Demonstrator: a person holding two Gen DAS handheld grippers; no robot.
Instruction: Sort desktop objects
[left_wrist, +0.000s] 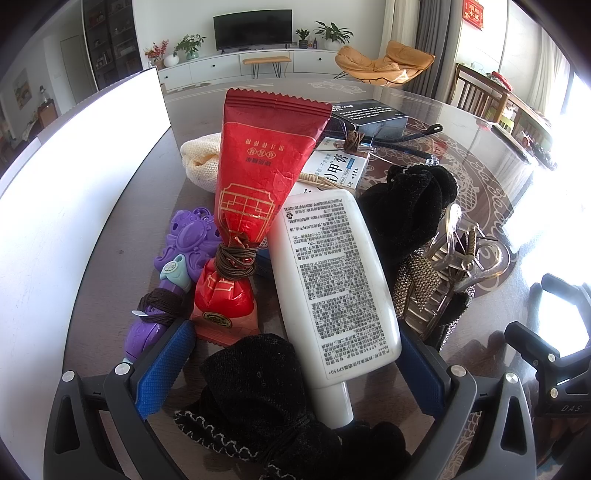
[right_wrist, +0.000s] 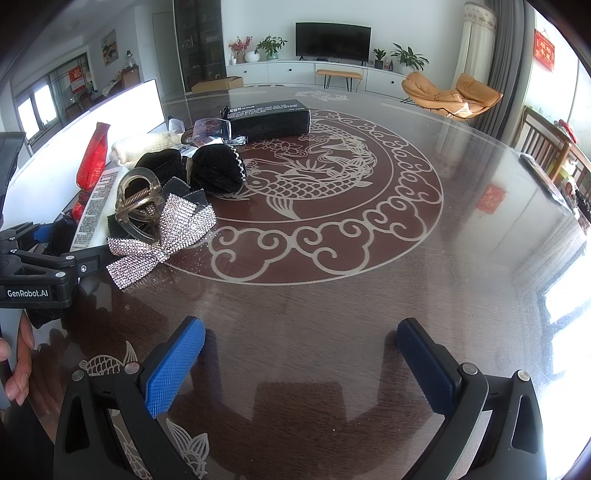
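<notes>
In the left wrist view my left gripper (left_wrist: 295, 334) stands open, its blue pads on either side of a white sunscreen bottle (left_wrist: 332, 277) lying cap-down and a black velvet bow (left_wrist: 258, 387). Beside the bottle lie a red snack packet (left_wrist: 258, 177) tied with brown cord and a purple toy (left_wrist: 184, 240). To the right are another black velvet bow (left_wrist: 406, 206), a clear claw clip (left_wrist: 465, 251) and a rhinestone bow (left_wrist: 417, 280). My right gripper (right_wrist: 301, 328) is open over bare table, right of the rhinestone bow (right_wrist: 162, 240) and claw clip (right_wrist: 138, 203).
A black box (right_wrist: 269, 118), clear glasses (right_wrist: 210, 129), a cream knitted piece (right_wrist: 147, 146) and a white cream box (left_wrist: 336, 166) lie behind the pile. A white panel (left_wrist: 85, 166) stands along the left. The glass-topped table (right_wrist: 369, 295) carries a fish pattern. A hand (right_wrist: 18, 362) holds the left gripper.
</notes>
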